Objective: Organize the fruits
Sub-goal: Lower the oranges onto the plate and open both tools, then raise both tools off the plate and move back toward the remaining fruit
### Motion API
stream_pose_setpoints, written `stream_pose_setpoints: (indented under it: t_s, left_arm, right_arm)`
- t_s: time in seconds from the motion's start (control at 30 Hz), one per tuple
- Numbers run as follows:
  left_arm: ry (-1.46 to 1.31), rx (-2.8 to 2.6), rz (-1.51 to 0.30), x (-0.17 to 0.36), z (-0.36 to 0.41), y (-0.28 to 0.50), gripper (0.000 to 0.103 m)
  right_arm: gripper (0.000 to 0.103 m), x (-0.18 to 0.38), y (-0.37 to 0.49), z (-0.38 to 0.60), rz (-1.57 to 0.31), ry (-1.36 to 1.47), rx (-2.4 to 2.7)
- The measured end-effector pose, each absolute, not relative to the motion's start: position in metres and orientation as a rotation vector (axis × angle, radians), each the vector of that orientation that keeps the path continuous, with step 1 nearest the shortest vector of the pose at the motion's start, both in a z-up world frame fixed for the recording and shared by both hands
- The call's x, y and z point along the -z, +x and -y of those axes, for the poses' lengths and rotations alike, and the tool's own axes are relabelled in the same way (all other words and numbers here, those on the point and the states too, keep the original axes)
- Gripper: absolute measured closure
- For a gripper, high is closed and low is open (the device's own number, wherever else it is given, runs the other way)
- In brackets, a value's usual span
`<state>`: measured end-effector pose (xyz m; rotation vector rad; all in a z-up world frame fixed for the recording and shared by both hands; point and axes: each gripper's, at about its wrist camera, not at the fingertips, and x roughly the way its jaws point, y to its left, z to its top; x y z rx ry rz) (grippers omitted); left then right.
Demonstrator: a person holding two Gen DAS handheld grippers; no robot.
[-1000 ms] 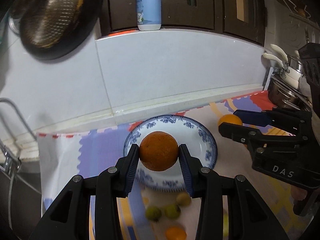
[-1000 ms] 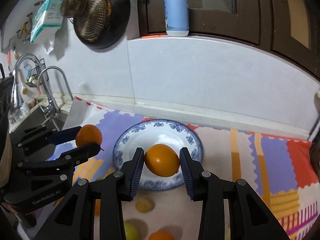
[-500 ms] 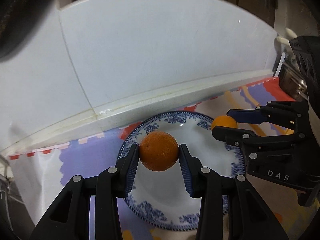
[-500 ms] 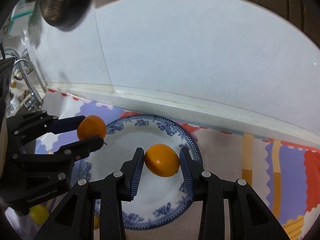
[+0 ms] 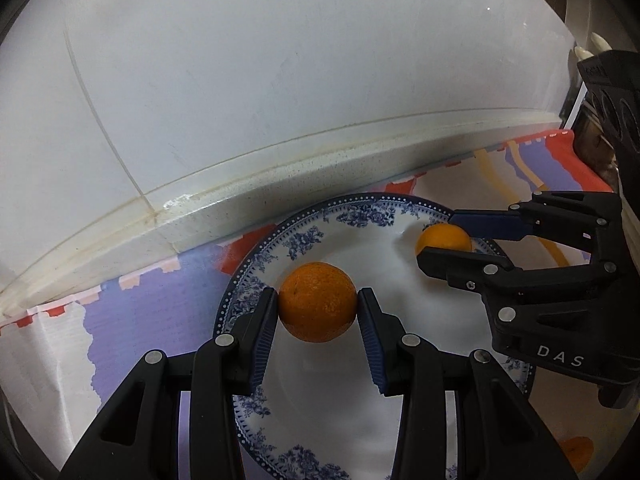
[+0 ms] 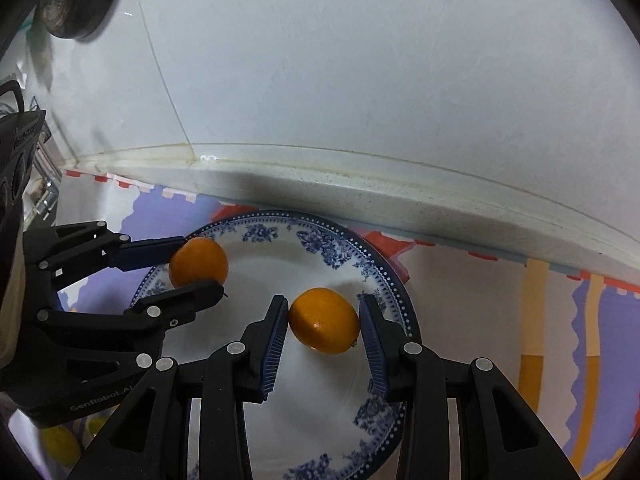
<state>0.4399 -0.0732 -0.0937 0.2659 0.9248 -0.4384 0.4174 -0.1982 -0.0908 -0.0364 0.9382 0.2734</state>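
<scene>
Two claws over one plate (image 5: 256,280). Left claw (image 5: 317,307) clamps a round orange (image 5: 317,307); right claw (image 6: 324,320) clamps a smaller oval orange (image 6: 324,320). Both fruits above the plate's white centre. Patterned mat (image 6: 560,320) beneath, on the counter; white backsplash (image 6: 360,100) close behind. Yellow fruit (image 6: 60,444) beside left claw.

Both grippers are matte black plastic with cut-out linkage arms, silver screw heads and ribbed blue finger pads. The right gripper (image 5: 448,246) carries white "DAS" lettering; the left gripper (image 6: 188,268) reads "GenRobot.AI".
</scene>
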Motion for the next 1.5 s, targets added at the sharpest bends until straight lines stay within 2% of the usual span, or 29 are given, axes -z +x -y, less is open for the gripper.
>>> stream_pose_setpoints:
  t_s: [0.2,0.27,0.37,0.67,0.8,0.87,1.07,1.23,1.5]
  left_arm:
    - [0.263,0.433,-0.939,0.098,0.074,0.443,0.062]
    - [0.259,0.428,-0.931,0.095,0.073,0.442,0.054]
    - [0.251,0.433,-0.918,0.088,0.071,0.438,0.053]
    - [0.257,0.401,-0.821,0.046,0.062,0.395,0.04]
    - [0.226,0.364,-0.766,0.022,0.05,0.365,0.032]
    - [0.212,0.341,-0.735,0.01,0.044,0.348,0.024]
    - [0.177,0.283,-0.648,-0.016,0.028,0.3,0.012]
    - [0.141,0.244,-0.604,-0.03,0.015,0.268,0.006]
    - [0.116,0.193,-0.547,-0.039,-0.004,0.213,0.004]
  right_arm:
    - [0.065,0.097,0.423,0.198,-0.951,-0.032,-0.277]
    - [0.065,0.098,0.424,0.196,-0.948,-0.032,-0.277]
    - [0.059,0.094,0.421,0.197,-0.944,-0.027,-0.263]
    - [0.058,0.053,0.383,0.202,-0.85,-0.016,-0.234]
    - [0.051,0.031,0.355,0.202,-0.786,-0.022,-0.21]
    - [0.045,0.022,0.343,0.201,-0.765,-0.021,-0.203]
    - [0.035,-0.004,0.301,0.197,-0.697,-0.012,-0.175]
    - [0.028,-0.02,0.264,0.191,-0.65,-0.018,-0.154]
    - [0.021,-0.034,0.212,0.181,-0.585,0.005,-0.123]
